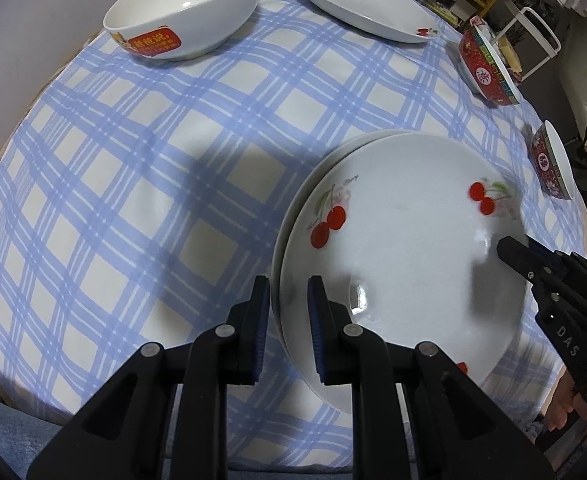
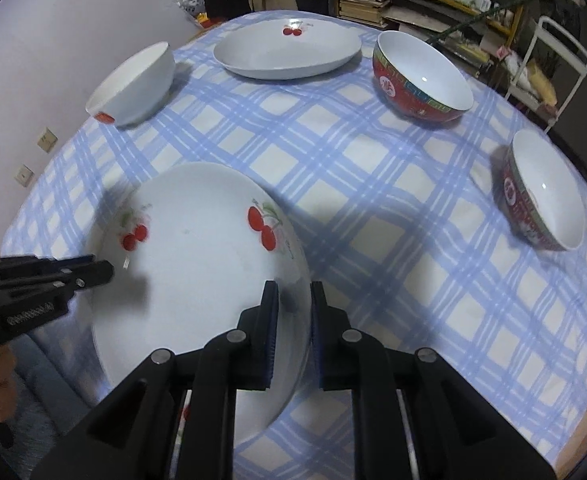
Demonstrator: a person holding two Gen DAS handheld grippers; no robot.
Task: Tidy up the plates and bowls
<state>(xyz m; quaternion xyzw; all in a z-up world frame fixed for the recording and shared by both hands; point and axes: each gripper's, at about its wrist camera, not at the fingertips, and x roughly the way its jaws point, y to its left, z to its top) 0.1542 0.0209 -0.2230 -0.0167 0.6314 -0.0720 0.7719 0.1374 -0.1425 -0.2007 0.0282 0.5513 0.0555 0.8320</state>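
Observation:
A white cherry plate lies on top of a second white plate, near the table's front edge. My left gripper is shut on the stack's left rim, one finger on each side. Across the dish, my right gripper reaches in over the right rim. In the right wrist view the same cherry plate looks slightly blurred. There my right gripper is shut on its right rim, and my left gripper comes in from the left. I cannot tell which of the two plates each gripper pinches.
On the blue checked tablecloth stand a white bowl with a red label, a third cherry plate at the back, and two red patterned bowls to the right. Shelves and a white metal frame stand beyond the table.

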